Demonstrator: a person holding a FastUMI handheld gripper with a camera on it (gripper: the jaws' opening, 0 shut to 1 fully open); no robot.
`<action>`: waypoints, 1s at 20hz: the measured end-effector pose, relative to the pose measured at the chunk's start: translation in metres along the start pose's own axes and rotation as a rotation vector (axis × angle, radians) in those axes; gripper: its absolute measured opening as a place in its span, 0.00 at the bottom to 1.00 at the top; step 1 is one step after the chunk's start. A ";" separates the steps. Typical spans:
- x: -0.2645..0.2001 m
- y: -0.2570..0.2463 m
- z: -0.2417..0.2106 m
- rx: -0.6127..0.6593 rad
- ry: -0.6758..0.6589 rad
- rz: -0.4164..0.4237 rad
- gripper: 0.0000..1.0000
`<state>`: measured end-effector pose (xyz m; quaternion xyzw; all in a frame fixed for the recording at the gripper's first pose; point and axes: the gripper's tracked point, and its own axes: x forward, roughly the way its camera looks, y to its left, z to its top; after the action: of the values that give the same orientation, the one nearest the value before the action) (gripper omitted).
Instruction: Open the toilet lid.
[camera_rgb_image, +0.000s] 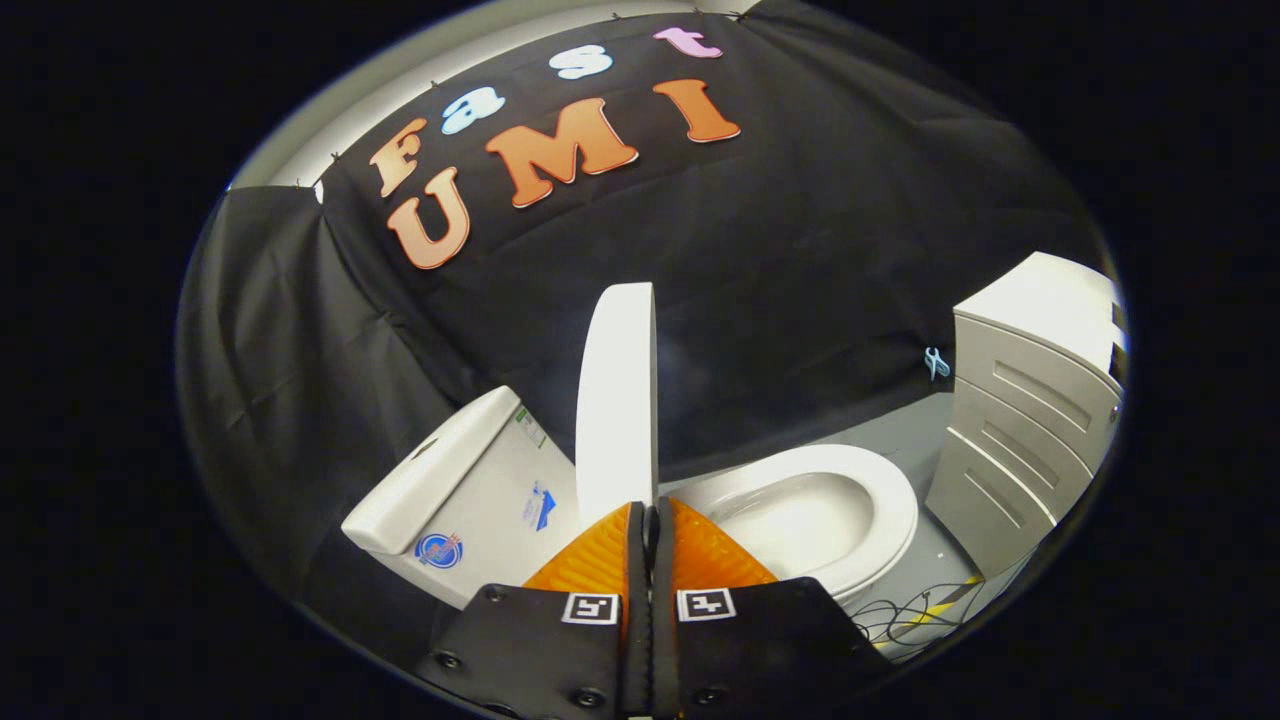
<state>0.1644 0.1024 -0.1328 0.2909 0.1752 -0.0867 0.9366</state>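
both jaws of gripper (650, 515) pressed together, touching lid (617, 400) edge; lid nearly upright. push slow twd tank (470, 490), don't let it drop on seat (880, 500).

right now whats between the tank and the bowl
In the gripper view, the raised lid stands nearly upright between the tank and the bowl. The gripper, fingers closed together, sits just below the lid's lower end.
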 end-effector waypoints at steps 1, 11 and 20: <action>0.002 0.009 -0.001 -0.006 -0.003 0.009 0.08; 0.008 0.099 -0.017 -0.104 -0.018 0.106 0.08; 0.017 0.149 -0.037 -0.175 -0.029 0.126 0.08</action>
<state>0.2094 0.2447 -0.0909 0.2173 0.1500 -0.0160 0.9644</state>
